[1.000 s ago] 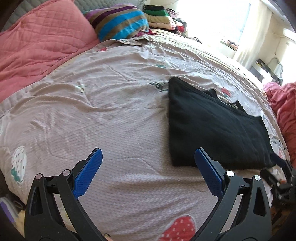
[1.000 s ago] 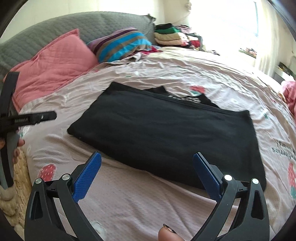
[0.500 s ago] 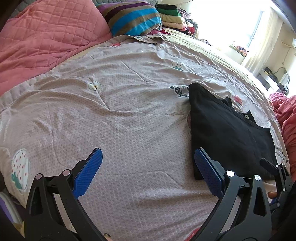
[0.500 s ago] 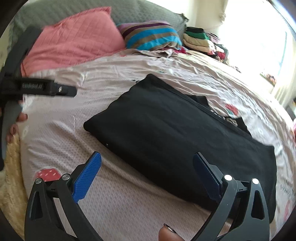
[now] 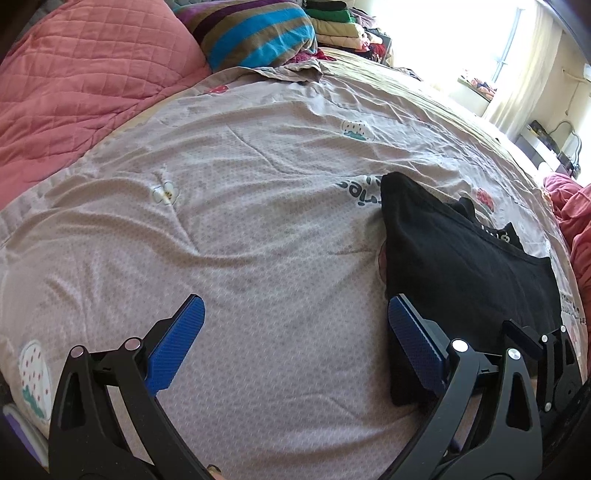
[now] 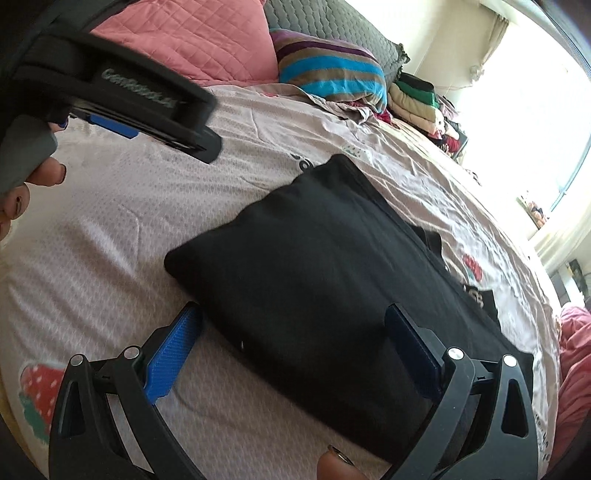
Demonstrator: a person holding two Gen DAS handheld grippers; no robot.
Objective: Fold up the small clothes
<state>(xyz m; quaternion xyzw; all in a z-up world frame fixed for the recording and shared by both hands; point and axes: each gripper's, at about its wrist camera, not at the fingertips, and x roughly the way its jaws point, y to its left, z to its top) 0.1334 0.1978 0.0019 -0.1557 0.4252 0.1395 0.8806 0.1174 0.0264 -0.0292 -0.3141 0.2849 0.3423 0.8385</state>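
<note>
Left wrist view: left gripper (image 5: pixel 295 345) is held wide apart, ribbed blue pads over dimpled mauve bedsheet (image 5: pixel 258 240). Folded black garment (image 5: pixel 461 273), matte and rectangular, is seen at 3 o'clock, now nearer.

Right wrist view: right gripper (image 6: pixel 293 350) is spread wide, straddling the garment's (image 6: pixel 332 277) near edge, closer than before.

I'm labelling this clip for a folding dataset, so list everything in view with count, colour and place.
Folded black cloth garment: one, black, flat on the bedsheet between the two grippers.
Printed mauve bedsheet: one, mauve with strawberry prints, covering the bed.
Quilted pink pillow: one, pink, at the bed head.
Striped rolled blanket: one, blue, brown and purple, beside the pink pillow.
Stack of folded clothes: one, green and cream, far side of the bed.
Left gripper: one, black with blue fingers, open above the sheet.
Right gripper: one, black with blue fingers, open at the garment's near edge.
</note>
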